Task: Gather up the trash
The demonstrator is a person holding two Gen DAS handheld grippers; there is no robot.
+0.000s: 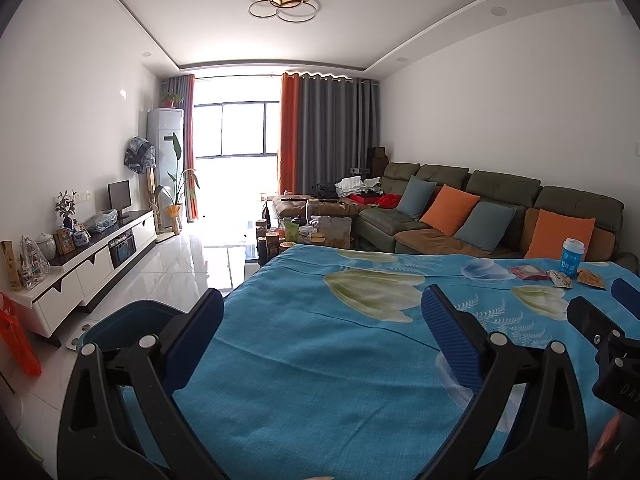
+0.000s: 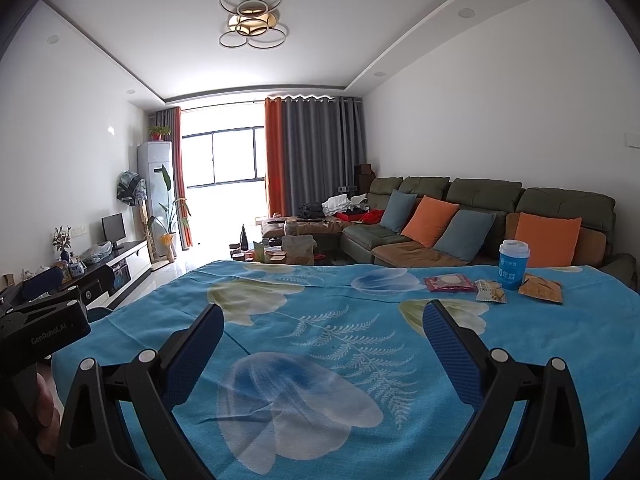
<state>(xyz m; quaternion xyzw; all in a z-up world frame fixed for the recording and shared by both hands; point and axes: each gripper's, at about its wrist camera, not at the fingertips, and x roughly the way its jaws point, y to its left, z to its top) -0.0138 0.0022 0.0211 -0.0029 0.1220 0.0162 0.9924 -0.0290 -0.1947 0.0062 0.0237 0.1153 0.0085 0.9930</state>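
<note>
Trash lies at the far right of the table's blue floral cloth (image 2: 320,312): a red wrapper (image 2: 450,283), a pale snack wrapper (image 2: 491,291), an orange wrapper (image 2: 540,289) and an upright blue paper cup (image 2: 513,264). In the left wrist view the same group appears as the red wrapper (image 1: 529,272), the pale wrapper (image 1: 560,279), the orange wrapper (image 1: 591,279) and the cup (image 1: 574,255). My right gripper (image 2: 322,316) is open over the cloth, short of the trash, holding nothing. My left gripper (image 1: 320,308) is open and empty at the table's left end, above a teal bin (image 1: 120,320).
A green sofa (image 2: 460,200) with orange and blue cushions runs behind the table. A cluttered coffee table (image 1: 288,236) stands beyond the far edge. A TV cabinet (image 1: 100,256) lines the left wall, with an orange bag (image 1: 16,336) near it.
</note>
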